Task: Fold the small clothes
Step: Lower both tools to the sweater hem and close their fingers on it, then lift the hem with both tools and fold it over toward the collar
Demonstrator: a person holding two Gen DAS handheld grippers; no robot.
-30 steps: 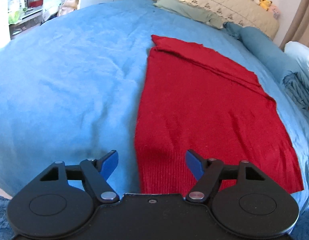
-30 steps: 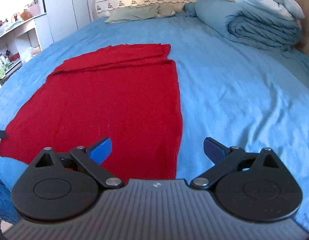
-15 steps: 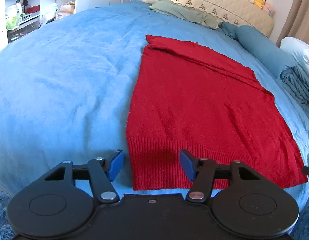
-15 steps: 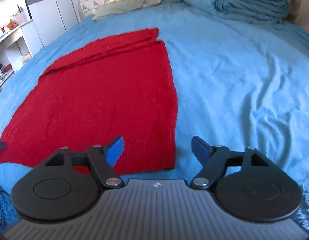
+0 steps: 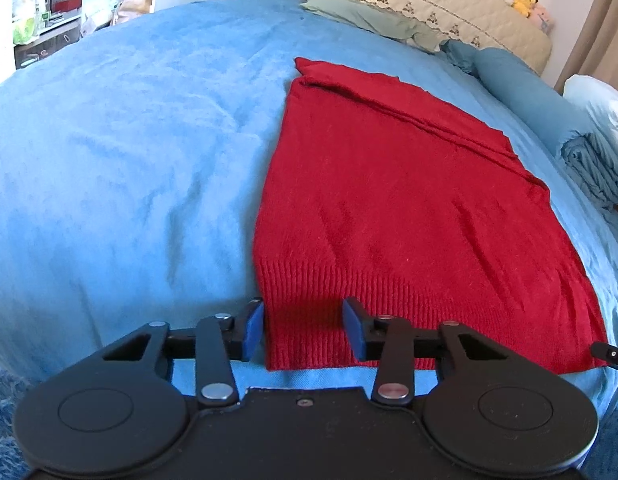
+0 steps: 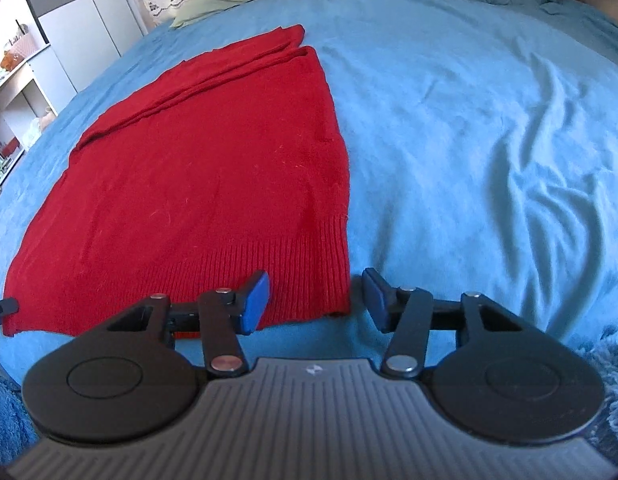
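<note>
A red knit sweater [image 5: 393,208] lies flat on the blue bed, ribbed hem toward me, sleeves folded in at the far end. It also shows in the right wrist view [image 6: 197,172]. My left gripper [image 5: 305,326] is open, its jaws straddling the hem's near left corner. My right gripper [image 6: 317,300] is open, its jaws straddling the hem's near right corner. The tip of the right gripper [image 5: 611,354] shows at the right edge of the left wrist view. The tip of the left gripper [image 6: 1,306] shows at the left edge of the right wrist view.
The blue bedsheet [image 5: 129,152] covers the bed. A rolled blue and white duvet [image 5: 589,132] lies at the right, pillows and a cream headboard [image 5: 409,4] at the far end. Shelves [image 5: 49,12] stand left of the bed. A blue shaggy rug [image 6: 613,356] lies below.
Both grippers have come down and forward to the sweater's hem corners. Their jaws have narrowed but stay open. The sweater has not moved.
</note>
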